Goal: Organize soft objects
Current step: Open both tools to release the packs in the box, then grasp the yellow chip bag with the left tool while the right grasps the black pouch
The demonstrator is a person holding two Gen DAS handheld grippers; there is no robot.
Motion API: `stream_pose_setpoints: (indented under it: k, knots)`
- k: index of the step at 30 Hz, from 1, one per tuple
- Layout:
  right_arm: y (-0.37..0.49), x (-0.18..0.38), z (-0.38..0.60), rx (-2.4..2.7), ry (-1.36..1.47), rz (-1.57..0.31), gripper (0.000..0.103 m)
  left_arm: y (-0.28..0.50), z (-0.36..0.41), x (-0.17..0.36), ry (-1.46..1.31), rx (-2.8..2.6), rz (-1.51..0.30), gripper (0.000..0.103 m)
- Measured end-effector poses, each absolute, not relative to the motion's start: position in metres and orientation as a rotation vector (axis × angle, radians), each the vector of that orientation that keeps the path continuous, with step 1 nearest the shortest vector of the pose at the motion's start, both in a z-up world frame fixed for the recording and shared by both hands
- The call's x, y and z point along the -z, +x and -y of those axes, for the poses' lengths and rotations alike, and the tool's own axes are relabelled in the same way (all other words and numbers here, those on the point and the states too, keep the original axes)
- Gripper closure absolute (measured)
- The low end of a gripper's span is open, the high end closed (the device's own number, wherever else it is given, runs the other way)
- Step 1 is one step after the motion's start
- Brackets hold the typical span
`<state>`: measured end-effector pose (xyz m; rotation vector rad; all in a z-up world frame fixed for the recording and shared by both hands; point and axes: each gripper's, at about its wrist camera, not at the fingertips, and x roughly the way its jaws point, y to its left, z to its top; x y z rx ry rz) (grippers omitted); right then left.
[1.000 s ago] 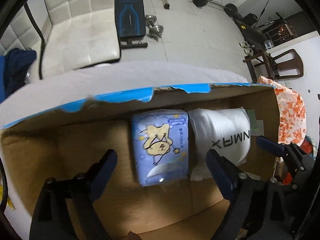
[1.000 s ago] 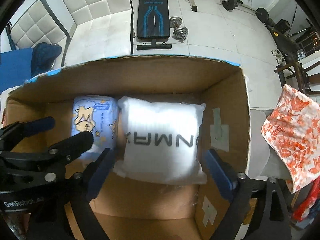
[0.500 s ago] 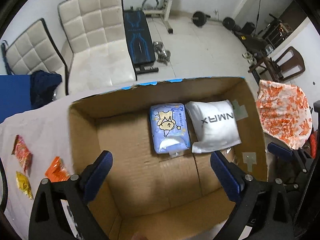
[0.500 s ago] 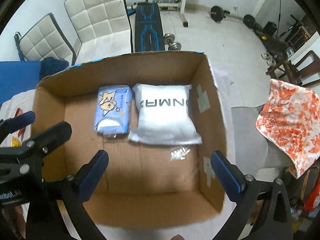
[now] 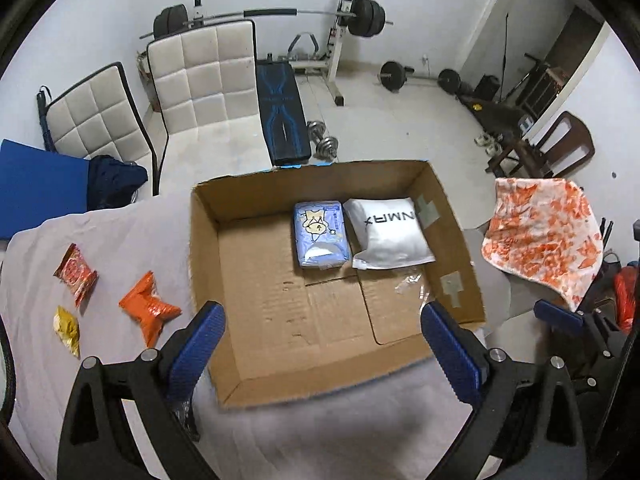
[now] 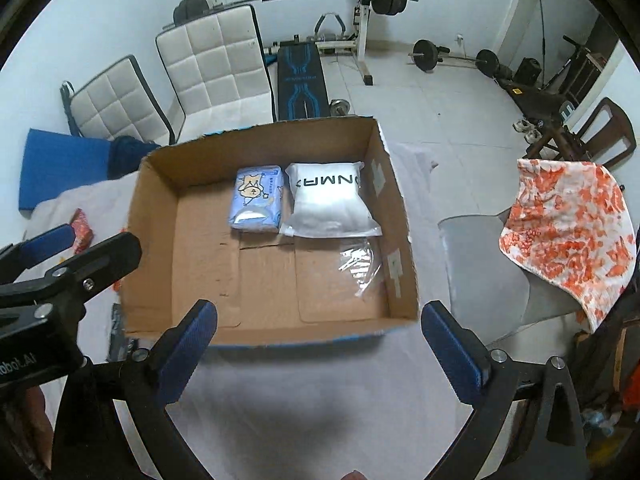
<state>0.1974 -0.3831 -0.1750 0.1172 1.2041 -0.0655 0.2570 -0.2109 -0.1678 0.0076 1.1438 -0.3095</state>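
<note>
Two soft packs lie side by side, touching, at the far wall of an open brown cardboard box (image 5: 452, 224) on a white-clothed table (image 5: 320, 432): a blue cartoon-printed tissue pack (image 5: 321, 233) and a white plastic-wrapped pillow pack (image 5: 390, 232), its lettering partly cut off. Both the left gripper (image 5: 322, 340) and right gripper (image 6: 318, 338) hover above the box's near edge, fingers spread wide, empty. Three small snack packets (image 5: 148, 310) lie left of the box; white quilted chairs (image 5: 208, 92) and a barbell rack (image 5: 340, 12) stand behind.
</note>
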Motion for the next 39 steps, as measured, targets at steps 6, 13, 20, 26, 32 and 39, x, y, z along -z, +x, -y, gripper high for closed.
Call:
stream_pose_setpoints:
  k: [6,13,20,26,32,39]
  knots:
    - [0.168,0.142,0.381,0.080,0.106,-1.150,0.000,0.229,0.204,0.144,0.008,0.300,-1.120,0.003]
    - [0.149,0.118,0.372,0.069,0.126,-1.130,0.000,0.208,0.188,0.133,-0.041,0.293,-1.121,0.003]
    - [0.141,0.143,0.329,-0.005,0.193,-1.226,0.000,0.192,0.127,0.146,-0.095,0.196,-1.167,0.003]
    - [0.140,0.200,0.245,-0.156,0.212,-1.387,0.000,0.172,0.035,0.186,-0.100,0.007,-1.257,0.003]
    - [0.156,0.266,0.145,-0.270,0.221,-1.544,0.000,0.163,-0.070,0.232,-0.197,-0.179,-1.368,0.003]
    - [0.185,0.355,0.071,-0.168,0.237,-1.689,0.000,0.185,-0.165,0.267,-0.334,-0.272,-1.422,0.003]
